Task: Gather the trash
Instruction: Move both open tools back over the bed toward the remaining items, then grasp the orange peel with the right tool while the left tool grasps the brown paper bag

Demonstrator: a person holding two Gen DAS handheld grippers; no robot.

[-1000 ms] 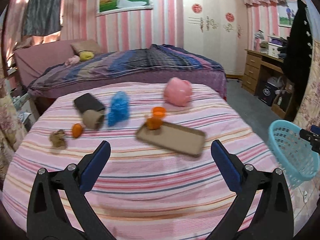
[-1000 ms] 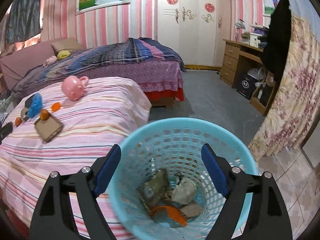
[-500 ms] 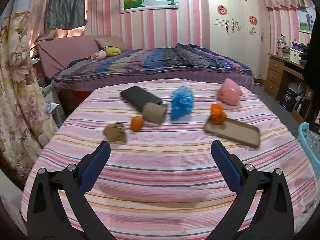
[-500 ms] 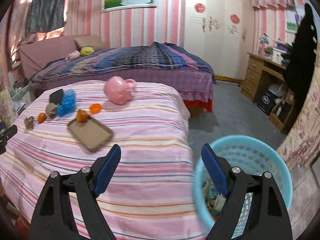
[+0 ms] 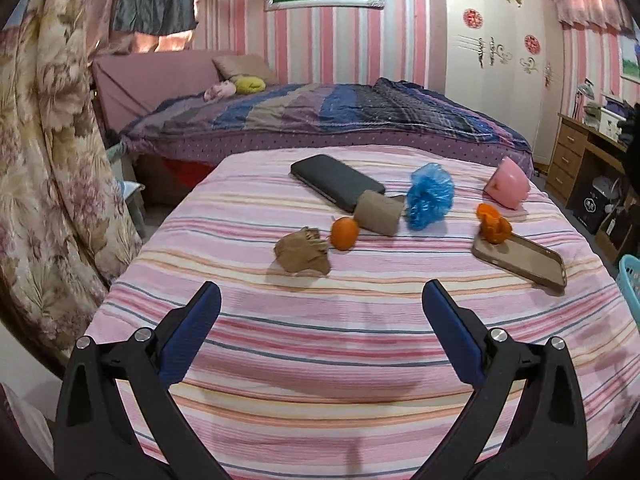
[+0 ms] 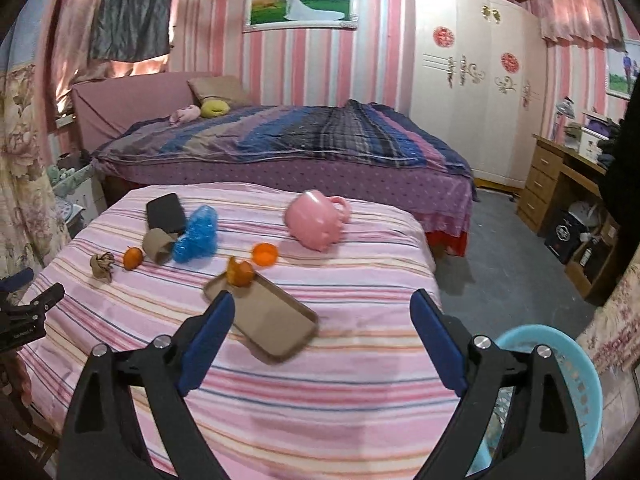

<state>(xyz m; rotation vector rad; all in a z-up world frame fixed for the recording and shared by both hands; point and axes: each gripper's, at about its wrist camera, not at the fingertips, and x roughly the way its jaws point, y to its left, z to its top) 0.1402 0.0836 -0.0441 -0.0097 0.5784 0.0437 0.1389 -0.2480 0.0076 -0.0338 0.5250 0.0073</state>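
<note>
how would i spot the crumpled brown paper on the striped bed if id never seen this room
Start at the pink striped bed, then the row of small things across it. The crumpled brown paper sits at the curtain end, beside the whole orange; it is wrinkled, unlike the smooth cardboard tube.

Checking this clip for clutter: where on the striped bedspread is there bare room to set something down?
The near strip of the striped bedspread, between both grippers and the crumpled brown paper, is bare. So is the right side between the pink mug and the bed edge. The far left is crowded: black case, cardboard tube, blue bag, orange.
</note>
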